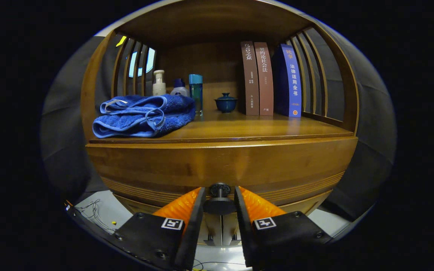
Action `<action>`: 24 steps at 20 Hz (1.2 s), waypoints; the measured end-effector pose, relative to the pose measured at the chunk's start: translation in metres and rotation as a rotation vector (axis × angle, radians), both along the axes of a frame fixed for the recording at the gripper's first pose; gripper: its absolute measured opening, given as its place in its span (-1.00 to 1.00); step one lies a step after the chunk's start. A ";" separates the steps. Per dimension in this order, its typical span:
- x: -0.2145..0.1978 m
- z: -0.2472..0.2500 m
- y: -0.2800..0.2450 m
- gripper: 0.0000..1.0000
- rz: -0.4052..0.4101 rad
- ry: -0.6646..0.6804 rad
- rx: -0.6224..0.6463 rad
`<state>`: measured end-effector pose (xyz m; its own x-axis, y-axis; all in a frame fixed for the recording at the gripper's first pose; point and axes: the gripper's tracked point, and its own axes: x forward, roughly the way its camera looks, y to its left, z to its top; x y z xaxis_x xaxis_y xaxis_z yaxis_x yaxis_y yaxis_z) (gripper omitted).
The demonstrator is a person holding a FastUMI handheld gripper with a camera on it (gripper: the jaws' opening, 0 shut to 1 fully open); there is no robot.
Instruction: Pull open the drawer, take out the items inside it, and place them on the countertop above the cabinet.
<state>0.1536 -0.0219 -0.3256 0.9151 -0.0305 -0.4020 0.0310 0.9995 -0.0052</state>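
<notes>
A wooden cabinet's drawer front point(220, 165) fills the space just ahead of my fingers, and its inside is hidden. Its dark round knob point(220, 205) sits between my two fingers, which press against its sides. My gripper point(220, 199) is shut on that knob. Above the drawer lies the countertop point(262, 130), a glossy wooden shelf under a wooden roof. A folded blue towel point(145, 114) rests on the countertop's left part, close to its front edge.
Behind the towel stand a white pump bottle point(159, 82), a small white bottle point(179, 89) and a tall teal bottle point(196, 92). A lidded blue cup point(225, 102) and three upright books point(266, 79) stand further right. Slatted wooden sides close both ends. Loose wires point(96, 214) lie on the floor at the left.
</notes>
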 end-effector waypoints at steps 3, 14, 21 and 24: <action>0.000 0.000 -0.003 -0.13 0.003 -0.001 0.000; -0.008 -0.001 -0.002 -0.32 0.012 0.061 -0.037; -0.072 0.007 0.001 -0.32 0.023 0.075 -0.057; -0.100 0.009 0.002 -0.32 0.018 0.085 -0.048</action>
<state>0.0540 -0.0198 -0.3162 0.8783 -0.0353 -0.4768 0.0103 0.9984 -0.0548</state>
